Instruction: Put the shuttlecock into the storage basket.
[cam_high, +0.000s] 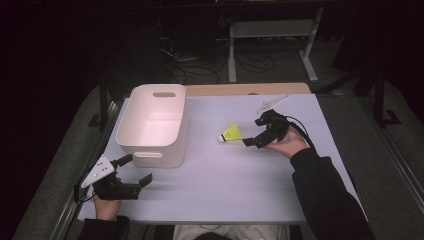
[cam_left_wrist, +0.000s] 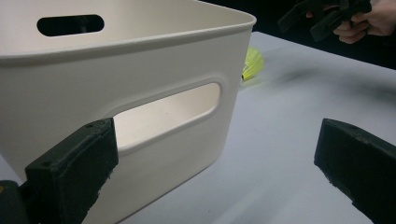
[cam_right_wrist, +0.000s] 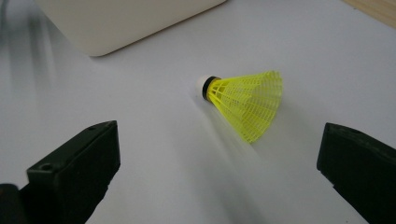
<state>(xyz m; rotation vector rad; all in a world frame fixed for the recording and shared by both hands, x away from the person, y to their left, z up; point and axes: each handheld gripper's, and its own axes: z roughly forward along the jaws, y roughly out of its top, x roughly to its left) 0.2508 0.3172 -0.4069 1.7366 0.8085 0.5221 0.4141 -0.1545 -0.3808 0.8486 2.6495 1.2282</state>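
A yellow shuttlecock (cam_high: 231, 133) with a white cork lies on its side on the white table (cam_high: 225, 180), right of a white plastic bin (cam_high: 155, 122). My right gripper (cam_high: 253, 131) is open just right of the shuttlecock, its jaws pointing at it. In the right gripper view the shuttlecock (cam_right_wrist: 245, 100) lies ahead, between the wide jaws of that gripper (cam_right_wrist: 215, 172), untouched. My left gripper (cam_high: 136, 170) is open near the front left, just below the bin. In the left gripper view that gripper (cam_left_wrist: 215, 172) faces the bin's handle wall (cam_left_wrist: 116, 84), and the shuttlecock (cam_left_wrist: 252, 63) peeks out past the bin's corner.
The bin is empty, with slot handles on its short sides. A strip of wood (cam_high: 250, 89) runs along the table's far edge. Beyond it the dark floor holds cables and a metal frame (cam_high: 272, 30). The bin's corner (cam_right_wrist: 126, 23) lies beyond the shuttlecock.
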